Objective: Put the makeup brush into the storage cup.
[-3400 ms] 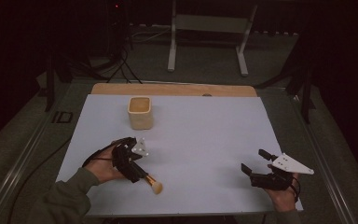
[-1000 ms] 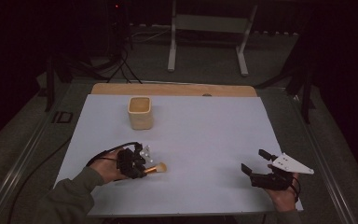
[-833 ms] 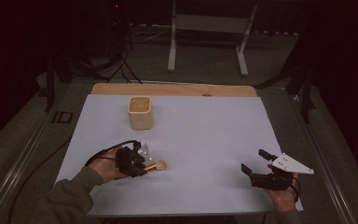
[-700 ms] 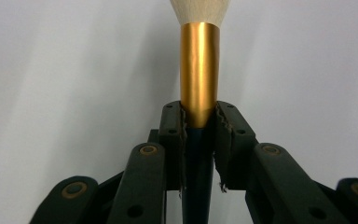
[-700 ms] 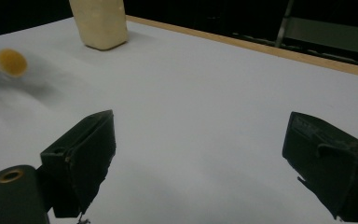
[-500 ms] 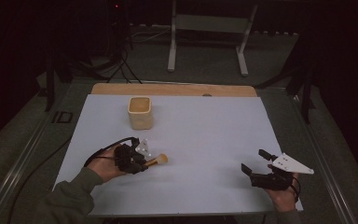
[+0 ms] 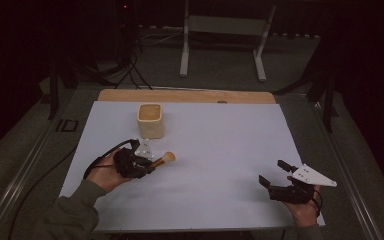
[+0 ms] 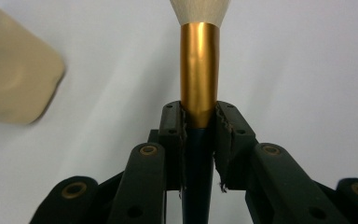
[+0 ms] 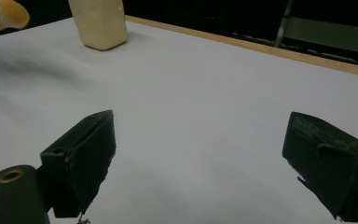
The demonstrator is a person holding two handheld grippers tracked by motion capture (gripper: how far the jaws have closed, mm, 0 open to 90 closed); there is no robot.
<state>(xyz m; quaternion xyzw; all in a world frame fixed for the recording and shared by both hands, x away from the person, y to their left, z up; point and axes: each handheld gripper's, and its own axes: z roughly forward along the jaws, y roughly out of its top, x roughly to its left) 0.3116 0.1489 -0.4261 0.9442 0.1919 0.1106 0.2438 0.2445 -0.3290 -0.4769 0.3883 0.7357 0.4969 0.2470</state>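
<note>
A makeup brush with a dark handle, gold ferrule and pale bristle head is held off the white sheet by my left gripper, whose jaws are shut on the handle where it meets the ferrule. The bristle head points right, toward the sheet's middle. A beige cup stands upright behind the brush, blurred at the left as cup in the left gripper view. My right gripper rests at the front right, jaws wide open and empty. Far off to its left it sees the cup and the brush head.
The white sheet covers a wooden table whose edge shows at the back. A metal stand and cables lie on the dark floor beyond. A rail runs along the table's left side.
My left gripper took hold of the brush lying on the sheet, then lifted it and swung its head up toward the cup. The right gripper has stayed put.
</note>
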